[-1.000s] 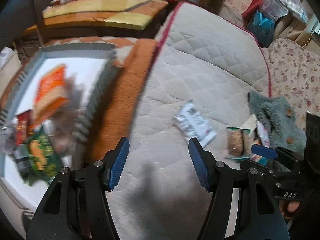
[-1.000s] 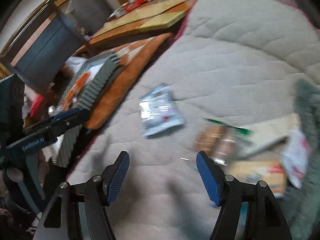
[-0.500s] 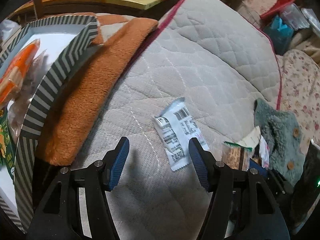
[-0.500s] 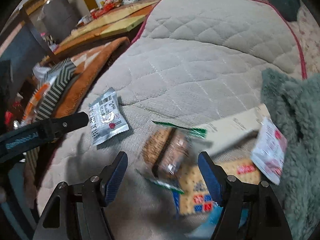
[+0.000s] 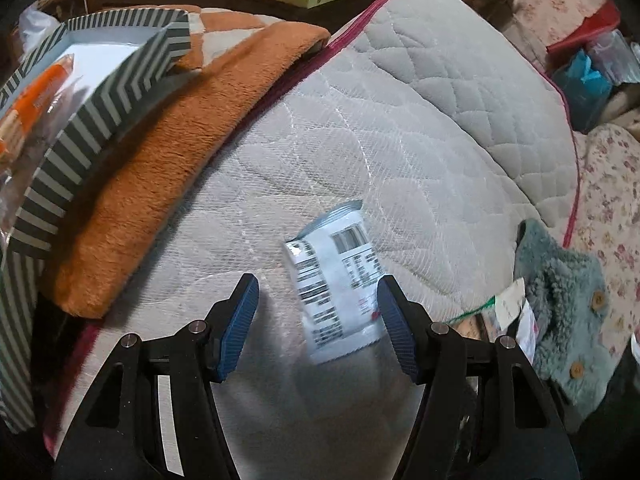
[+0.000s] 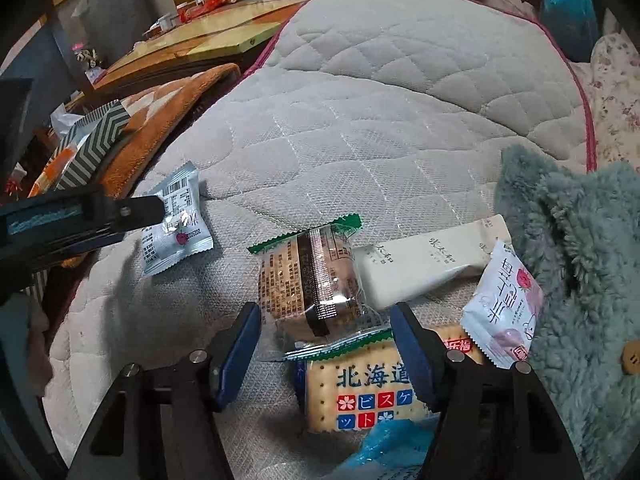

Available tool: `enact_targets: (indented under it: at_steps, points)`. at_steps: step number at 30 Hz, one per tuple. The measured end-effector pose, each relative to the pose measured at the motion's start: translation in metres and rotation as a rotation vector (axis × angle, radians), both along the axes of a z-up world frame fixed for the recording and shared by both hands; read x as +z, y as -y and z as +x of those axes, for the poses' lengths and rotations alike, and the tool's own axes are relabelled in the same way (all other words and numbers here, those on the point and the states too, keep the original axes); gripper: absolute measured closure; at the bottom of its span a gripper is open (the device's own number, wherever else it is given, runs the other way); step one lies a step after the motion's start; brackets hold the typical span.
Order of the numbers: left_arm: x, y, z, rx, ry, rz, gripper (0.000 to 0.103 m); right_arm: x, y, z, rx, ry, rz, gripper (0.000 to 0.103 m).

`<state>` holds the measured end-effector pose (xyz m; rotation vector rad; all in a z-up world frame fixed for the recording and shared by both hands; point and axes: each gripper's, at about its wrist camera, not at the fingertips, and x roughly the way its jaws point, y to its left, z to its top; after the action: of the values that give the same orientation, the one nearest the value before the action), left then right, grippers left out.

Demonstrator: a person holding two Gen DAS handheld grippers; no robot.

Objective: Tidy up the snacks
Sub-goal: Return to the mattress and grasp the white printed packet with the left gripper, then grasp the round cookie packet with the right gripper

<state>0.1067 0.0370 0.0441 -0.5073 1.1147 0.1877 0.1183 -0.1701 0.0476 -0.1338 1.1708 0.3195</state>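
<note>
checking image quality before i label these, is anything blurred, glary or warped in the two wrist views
Left wrist view: the silver snack packet between the open fingers is smeared by motion, its print barely legible; the striped box bows with fisheye distortion. Right wrist view: sharper, the cracker pack lettering is crisp, glare streaks the clear-wrapped cake, and the corners go dark.

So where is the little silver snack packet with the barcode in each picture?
Left wrist view: the silver packet lies on the quilted pad, between the open left gripper fingers, nearer the right one.
Right wrist view: the same packet lies at middle left, partly behind the left gripper's finger.
Shared landmark: the striped box on the orange blanket.
</note>
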Motion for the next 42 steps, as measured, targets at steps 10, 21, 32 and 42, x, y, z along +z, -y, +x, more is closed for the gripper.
enact_targets:
  at_steps: [10, 21, 32, 42]
  points:
    - [-0.015, 0.012, 0.021, 0.007, -0.056, 0.087, 0.04, -0.005, -0.006, 0.005, 0.034, 0.005, 0.004, 0.036]
    - [-0.014, -0.007, 0.003, -0.099, -0.001, 0.034, 0.051, -0.002, -0.006, 0.002, 0.062, -0.008, 0.015, 0.045]
    - [-0.008, -0.017, -0.044, -0.166, -0.008, 0.084, 0.05, 0.0, -0.031, -0.035, 0.154, -0.068, -0.048, 0.044]
    - [-0.021, -0.014, -0.063, -0.182, -0.029, 0.144, 0.05, -0.011, -0.054, -0.033, 0.22, -0.081, -0.19, 0.036]
